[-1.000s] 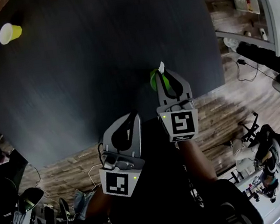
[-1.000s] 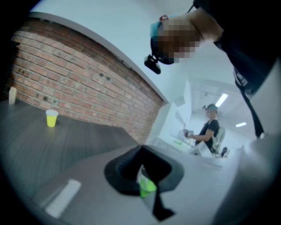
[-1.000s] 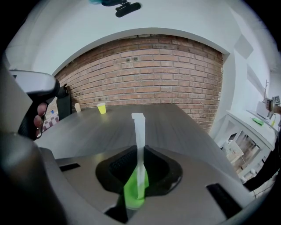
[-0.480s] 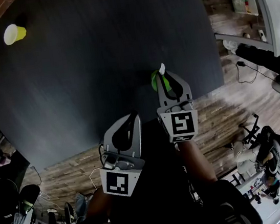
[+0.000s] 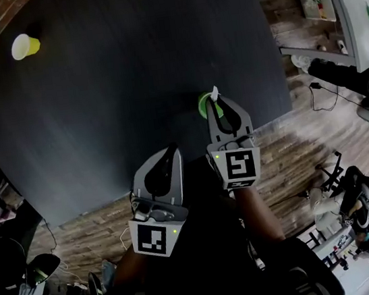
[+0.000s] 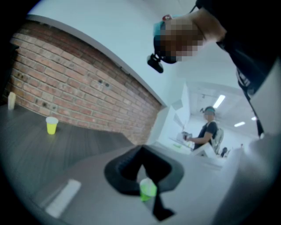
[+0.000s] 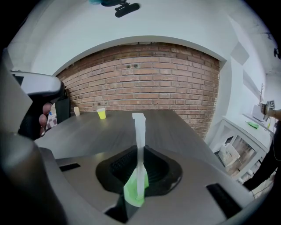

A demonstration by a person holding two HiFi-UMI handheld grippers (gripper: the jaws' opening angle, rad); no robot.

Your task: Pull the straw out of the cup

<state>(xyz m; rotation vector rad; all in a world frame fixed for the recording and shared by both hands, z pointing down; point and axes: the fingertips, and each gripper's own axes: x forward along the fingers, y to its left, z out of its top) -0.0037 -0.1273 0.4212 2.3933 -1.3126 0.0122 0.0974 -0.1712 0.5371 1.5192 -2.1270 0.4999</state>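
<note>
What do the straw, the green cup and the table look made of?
The straw: white, matte, creased top, probably paper or a paper sleeve. The green cup: bright, smooth, likely thin plastic. The table: dark grey with streaked grain, wood or laminate, can't tell which.

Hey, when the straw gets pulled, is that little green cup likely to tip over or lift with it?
Probably light and tippy: the green cup looks small and nothing holds it down. The straw, pinched in the right gripper tongs, stands in it, so it may drag the cup along. It sits near the table edge.
</note>
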